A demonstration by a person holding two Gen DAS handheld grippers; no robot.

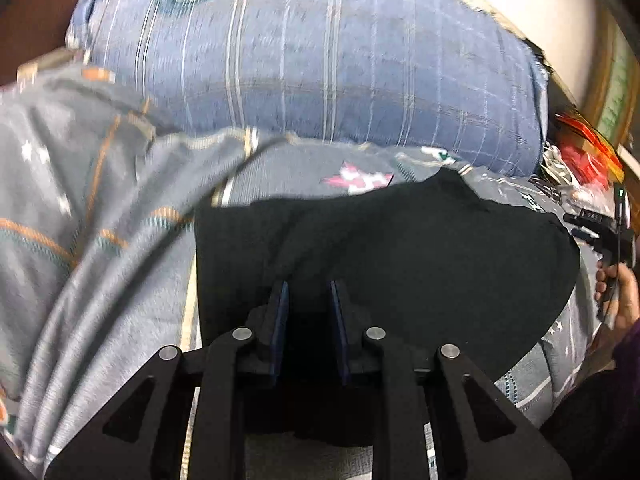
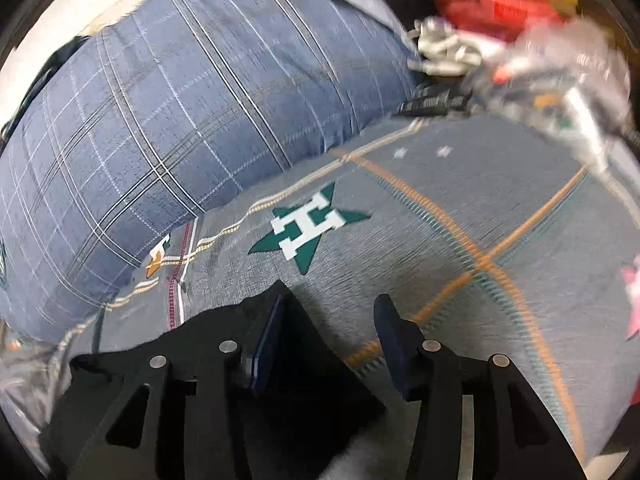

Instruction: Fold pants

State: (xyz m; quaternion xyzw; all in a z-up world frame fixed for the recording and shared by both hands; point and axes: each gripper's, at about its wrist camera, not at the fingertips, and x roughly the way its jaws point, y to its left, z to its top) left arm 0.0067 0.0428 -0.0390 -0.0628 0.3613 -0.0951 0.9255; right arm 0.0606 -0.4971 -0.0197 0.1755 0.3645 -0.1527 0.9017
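Note:
The black pants (image 1: 400, 248) lie folded on the grey patterned bedsheet (image 1: 120, 260). My left gripper (image 1: 308, 292) hovers over the near edge of the pants with its jaws apart, nothing between them. In the right wrist view a pointed corner of the pants (image 2: 304, 344) lies between the fingers of my right gripper (image 2: 332, 308), which is open over the bedsheet (image 2: 460, 200). The right gripper also shows at the right edge of the left wrist view (image 1: 596, 232), held in a hand.
A large blue checked pillow (image 1: 320, 60) lies just beyond the pants, also in the right wrist view (image 2: 160, 128). Red and white clutter (image 2: 500, 20) sits at the far edge of the bed. A black cable (image 1: 140, 232) crosses the sheet at left.

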